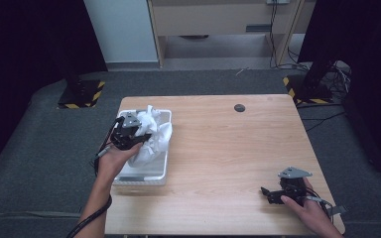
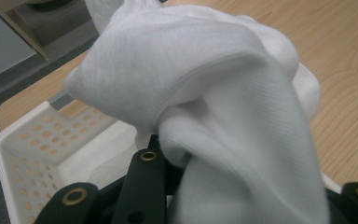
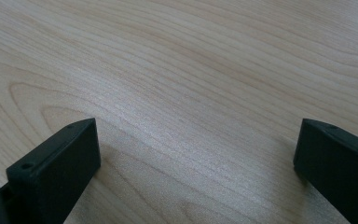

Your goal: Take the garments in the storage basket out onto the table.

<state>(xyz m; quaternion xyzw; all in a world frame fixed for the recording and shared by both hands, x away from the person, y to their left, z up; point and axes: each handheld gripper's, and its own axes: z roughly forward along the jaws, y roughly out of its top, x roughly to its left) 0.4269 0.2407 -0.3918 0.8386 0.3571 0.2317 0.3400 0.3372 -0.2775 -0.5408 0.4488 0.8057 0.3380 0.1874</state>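
Note:
A crumpled white cloth (image 1: 155, 135) bulges up out of a white perforated basket (image 1: 144, 177) at the table's left side. My left gripper (image 1: 140, 139) is shut on the cloth, holding a bunch of it above the basket. In the left gripper view the cloth (image 2: 214, 93) drapes over the black jaws and hides their tips, with the basket's wall (image 2: 23, 154) below at the left. My right gripper (image 1: 266, 193) rests low over the table near its front right corner. It is open (image 3: 196, 140), with only bare wood between its jaws.
The wooden table (image 1: 228, 148) has a small black round disc (image 1: 239, 107) near its far edge. Two dark stands with yellow-and-black bases (image 1: 82, 94) (image 1: 302, 91) sit on the floor behind the table, with cables near the right one.

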